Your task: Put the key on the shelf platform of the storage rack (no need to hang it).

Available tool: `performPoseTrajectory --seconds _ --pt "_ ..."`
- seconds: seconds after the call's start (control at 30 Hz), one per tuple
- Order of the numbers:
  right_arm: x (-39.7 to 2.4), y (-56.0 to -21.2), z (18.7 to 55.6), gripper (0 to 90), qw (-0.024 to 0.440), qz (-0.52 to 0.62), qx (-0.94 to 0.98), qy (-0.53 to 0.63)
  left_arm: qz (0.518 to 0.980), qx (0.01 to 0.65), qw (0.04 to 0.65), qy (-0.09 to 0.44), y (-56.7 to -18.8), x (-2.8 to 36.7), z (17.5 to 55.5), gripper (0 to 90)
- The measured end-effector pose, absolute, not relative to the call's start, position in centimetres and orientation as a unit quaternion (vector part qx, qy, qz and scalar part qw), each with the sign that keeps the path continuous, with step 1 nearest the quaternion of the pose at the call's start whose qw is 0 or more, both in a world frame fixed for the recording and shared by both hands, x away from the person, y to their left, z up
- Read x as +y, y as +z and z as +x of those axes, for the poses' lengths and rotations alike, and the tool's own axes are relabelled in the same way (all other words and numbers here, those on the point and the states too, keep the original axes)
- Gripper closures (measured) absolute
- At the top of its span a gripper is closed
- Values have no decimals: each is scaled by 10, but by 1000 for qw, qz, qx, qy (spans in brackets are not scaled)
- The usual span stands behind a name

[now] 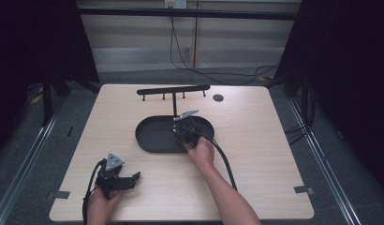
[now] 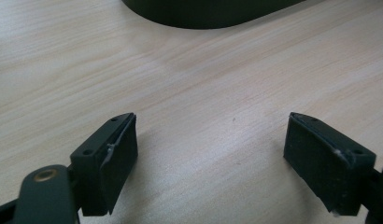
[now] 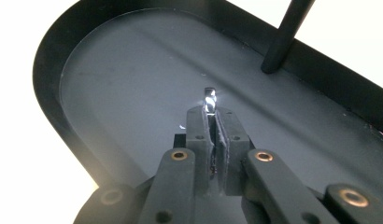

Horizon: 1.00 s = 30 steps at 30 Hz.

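A black oval tray (image 1: pixel 145 140) lies at the middle of the wooden table, and a thin post (image 1: pixel 174 105) rises from it to a crossbar (image 1: pixel 173 89) with small pegs. My right gripper (image 1: pixel 183 131) hangs over the tray's right half. In the right gripper view it (image 3: pixel 215 116) is shut on a small shiny metal piece (image 3: pixel 209 99), whose tip sticks out past the pads just above the tray floor (image 3: pixel 133 84). The post (image 3: pixel 285 37) stands beyond it to the right. My left gripper (image 1: pixel 133 180) rests near the table's front left, open (image 2: pixel 210 158) with bare wood between its pads.
A small dark round disc (image 1: pixel 218 97) sits on the table behind the tray. Grey tape marks lie at the front corners (image 1: pixel 303 190) (image 1: pixel 59 194). The right gripper's cable (image 1: pixel 225 161) trails across the table beside the forearm. The tray's edge (image 2: pixel 203 14) lies ahead of the left gripper.
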State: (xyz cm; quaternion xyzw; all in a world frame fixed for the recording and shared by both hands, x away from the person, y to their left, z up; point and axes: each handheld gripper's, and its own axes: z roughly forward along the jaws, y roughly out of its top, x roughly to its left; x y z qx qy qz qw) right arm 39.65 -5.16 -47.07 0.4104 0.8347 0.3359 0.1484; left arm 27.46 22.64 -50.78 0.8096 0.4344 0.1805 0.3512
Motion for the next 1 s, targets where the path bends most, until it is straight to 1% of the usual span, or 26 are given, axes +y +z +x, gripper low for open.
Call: performPoseTrajectory --seconds 0.6,0.7,1.0 --pt "-46 -475 398 848 153 413 834 332 809 435 352 180 -508 226 275 174" --pt "-45 -480 400 847 152 407 844 313 809 435 352 180 -508 226 275 174" --pt "-45 -484 400 847 150 411 843 313 809 435 351 180 -508 226 275 174"
